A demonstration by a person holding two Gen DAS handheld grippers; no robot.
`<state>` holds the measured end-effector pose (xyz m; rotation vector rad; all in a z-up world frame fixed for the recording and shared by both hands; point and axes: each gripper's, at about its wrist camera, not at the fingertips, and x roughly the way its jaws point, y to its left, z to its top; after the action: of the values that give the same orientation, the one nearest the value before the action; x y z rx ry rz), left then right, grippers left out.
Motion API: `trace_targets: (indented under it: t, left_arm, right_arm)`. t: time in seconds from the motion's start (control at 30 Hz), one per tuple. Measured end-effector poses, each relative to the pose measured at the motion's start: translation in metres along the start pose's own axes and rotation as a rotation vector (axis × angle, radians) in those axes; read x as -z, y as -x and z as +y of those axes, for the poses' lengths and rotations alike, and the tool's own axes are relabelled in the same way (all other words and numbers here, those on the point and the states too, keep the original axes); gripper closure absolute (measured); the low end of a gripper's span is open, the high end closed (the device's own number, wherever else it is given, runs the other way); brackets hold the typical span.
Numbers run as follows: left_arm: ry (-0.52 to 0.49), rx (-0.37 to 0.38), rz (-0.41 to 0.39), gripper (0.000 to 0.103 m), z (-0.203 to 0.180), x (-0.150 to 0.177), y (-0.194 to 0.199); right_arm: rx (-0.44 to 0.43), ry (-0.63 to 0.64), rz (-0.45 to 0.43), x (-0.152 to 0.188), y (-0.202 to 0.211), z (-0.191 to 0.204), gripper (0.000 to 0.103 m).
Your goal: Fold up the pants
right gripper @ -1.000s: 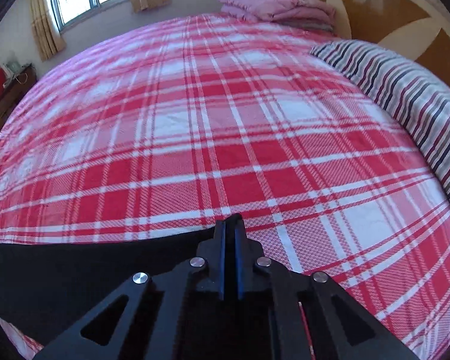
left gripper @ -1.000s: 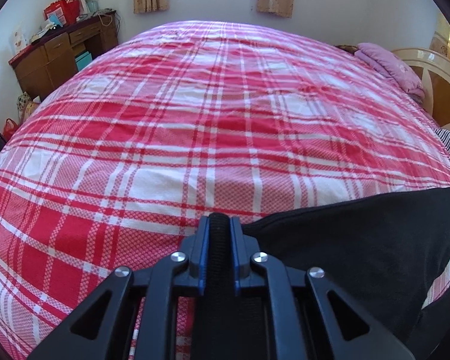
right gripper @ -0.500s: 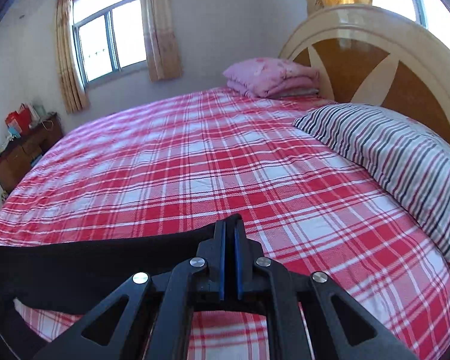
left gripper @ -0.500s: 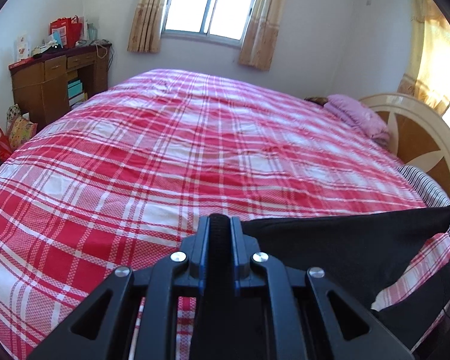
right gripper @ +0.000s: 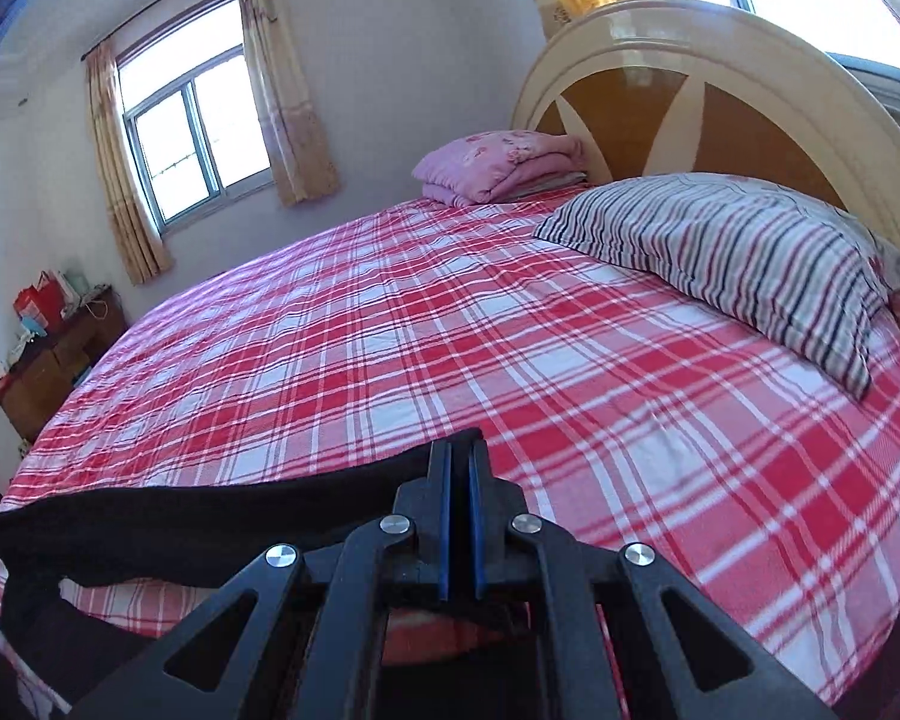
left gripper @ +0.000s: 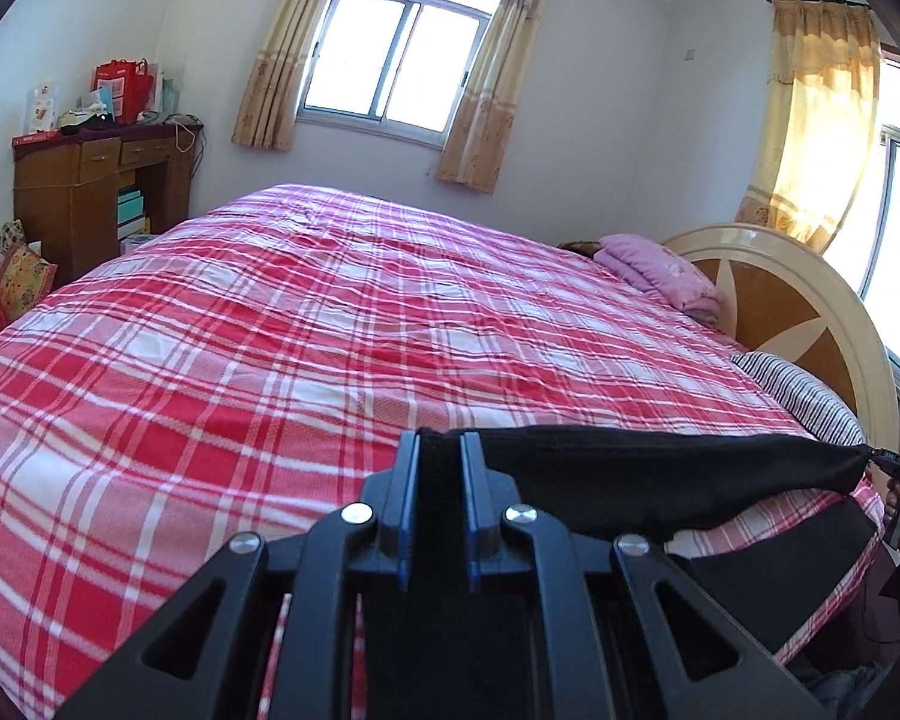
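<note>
- Both grippers have lifted, hoisting the pants [left gripper: 660, 474] off the bed's [left gripper: 270, 330] near edge.
- Left gripper [left gripper: 440, 456] and right gripper [right gripper: 461, 462] clamp opposite corners, stretching the cloth taut for folding.

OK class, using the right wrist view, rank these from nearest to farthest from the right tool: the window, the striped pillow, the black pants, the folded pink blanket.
1. Black pants: clamped in the right tool, trailing left.
2. Striped pillow: right side, by the headboard.
3. Folded pink blanket: far corner of the bed.
4. Window: back wall, upper left.
</note>
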<state>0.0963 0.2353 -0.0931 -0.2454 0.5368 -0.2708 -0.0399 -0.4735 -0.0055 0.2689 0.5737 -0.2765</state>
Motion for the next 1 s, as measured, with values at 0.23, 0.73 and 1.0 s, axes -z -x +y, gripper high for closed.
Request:
trace_targets:
  t: [0.23, 0.73, 1.0]
  left_arm:
    - [0.054, 0.02, 0.018, 0.096, 0.023, 0.032, 0.018]
    - [-0.034, -0.009, 0.163, 0.09, 0.009, 0.071, 0.019]
    - [-0.034, -0.022, 0.2, 0.081, 0.003, 0.077, 0.0]
  right_arm:
    - [-0.015, -0.043, 0.004, 0.036, 0.023, -0.023, 0.098]
    - [0.124, 0.017, 0.01, 0.073, 0.059, -0.019, 0.055]
    - [-0.023, 0.28, -0.022, 0.074, 0.069, 0.099, 0.055]
